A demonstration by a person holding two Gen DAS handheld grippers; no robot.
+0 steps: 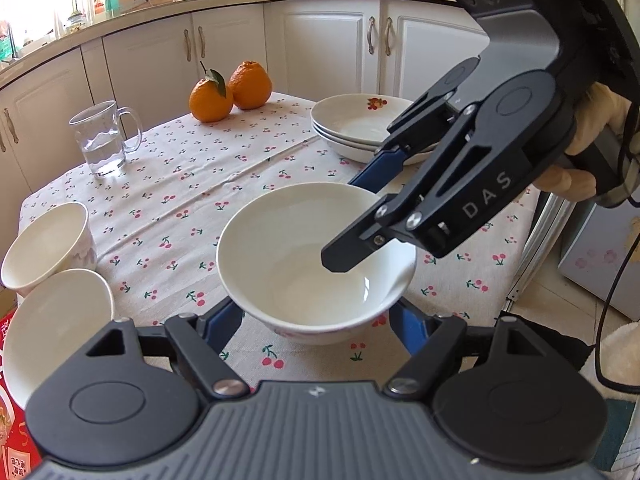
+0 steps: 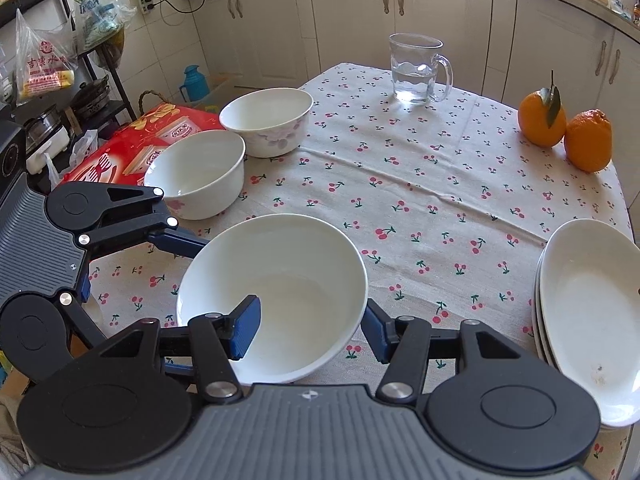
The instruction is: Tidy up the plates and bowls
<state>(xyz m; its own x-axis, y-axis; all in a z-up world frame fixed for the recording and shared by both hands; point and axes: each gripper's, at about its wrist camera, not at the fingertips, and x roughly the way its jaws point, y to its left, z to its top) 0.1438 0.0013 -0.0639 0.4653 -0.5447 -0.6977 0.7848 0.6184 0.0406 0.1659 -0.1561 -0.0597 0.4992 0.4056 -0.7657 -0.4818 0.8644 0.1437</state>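
Observation:
A white bowl sits on the cherry-print tablecloth. My left gripper is open, its blue fingers on either side of the bowl's near base. My right gripper is open, one finger inside the bowl, the other outside, straddling the rim. Two more white bowls stand side by side at the table's edge. A stack of white plates lies on the table's other side.
A glass mug of water and two oranges stand toward the table's far side. White cabinets lie behind. A red package sits beside the table, below the bowls.

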